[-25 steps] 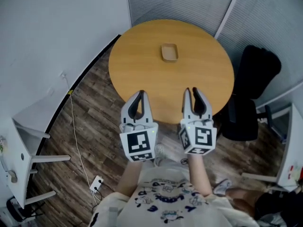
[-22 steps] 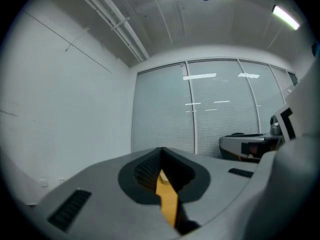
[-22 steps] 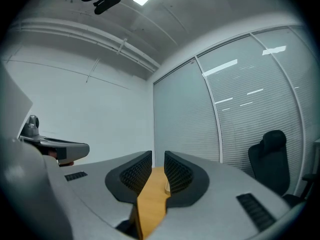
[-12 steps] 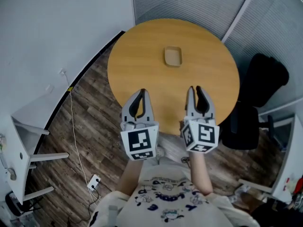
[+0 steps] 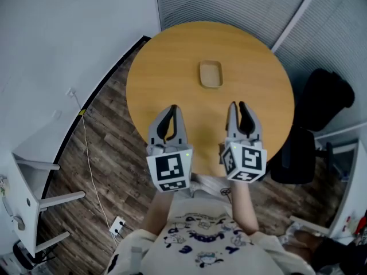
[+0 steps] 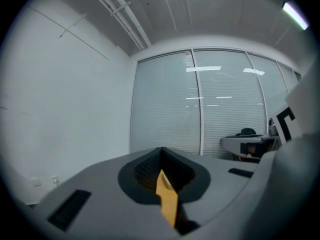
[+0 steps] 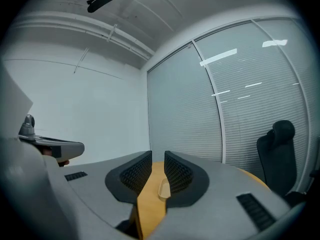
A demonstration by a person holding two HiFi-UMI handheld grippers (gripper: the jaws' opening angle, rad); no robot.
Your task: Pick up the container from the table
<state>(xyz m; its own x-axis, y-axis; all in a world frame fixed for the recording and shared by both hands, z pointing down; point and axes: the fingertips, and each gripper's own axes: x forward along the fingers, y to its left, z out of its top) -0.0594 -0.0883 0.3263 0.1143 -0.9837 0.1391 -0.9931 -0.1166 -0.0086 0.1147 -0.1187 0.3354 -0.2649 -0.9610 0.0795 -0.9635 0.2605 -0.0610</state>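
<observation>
The shallow tan container [image 5: 210, 74] lies, seemingly empty, near the middle of the round wooden table [image 5: 155, 79], well apart from both tongs. The left gripper [image 5: 171, 109] has its jaws together on nothing, and the right gripper [image 5: 238, 106] keeps a narrow gap, holding nothing. The print on the person's shirt [image 5: 198, 245] is too blurred to read.

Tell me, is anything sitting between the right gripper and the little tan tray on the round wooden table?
No, nothing visible. Only the bare top of the round wooden table lies between the right gripper and the shallow tan rectangular container, which sits alone farther out.
</observation>
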